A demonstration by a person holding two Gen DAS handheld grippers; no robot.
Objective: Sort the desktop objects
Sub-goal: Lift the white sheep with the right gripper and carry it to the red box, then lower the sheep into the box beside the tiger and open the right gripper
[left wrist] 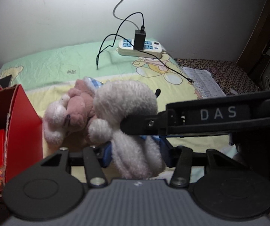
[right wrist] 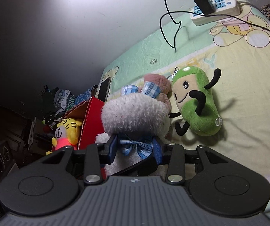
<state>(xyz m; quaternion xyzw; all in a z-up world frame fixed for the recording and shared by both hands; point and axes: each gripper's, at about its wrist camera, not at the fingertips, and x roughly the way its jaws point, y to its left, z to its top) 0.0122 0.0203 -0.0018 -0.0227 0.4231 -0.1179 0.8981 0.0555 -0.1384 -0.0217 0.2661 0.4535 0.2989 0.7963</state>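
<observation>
A white fluffy plush with a pink face (left wrist: 123, 101) lies on the yellow-green sheet, next to a red box (left wrist: 22, 116). My left gripper (left wrist: 135, 150) is shut on its white body. My right gripper (right wrist: 135, 148) is shut on the same plush (right wrist: 135, 114) at its blue bow (right wrist: 135, 146); its arm marked DAS crosses the left wrist view (left wrist: 217, 113). A green bean plush (right wrist: 197, 101) with black limbs lies on the sheet just right of the white plush. A yellow tiger plush (right wrist: 67, 131) sits in the red box (right wrist: 91, 120).
A white power strip (left wrist: 140, 48) with a black charger and cables lies at the back by the wall. A dark phone (right wrist: 103, 90) lies at the sheet's left edge. A printed paper (left wrist: 202, 82) rests on a patterned cloth at right.
</observation>
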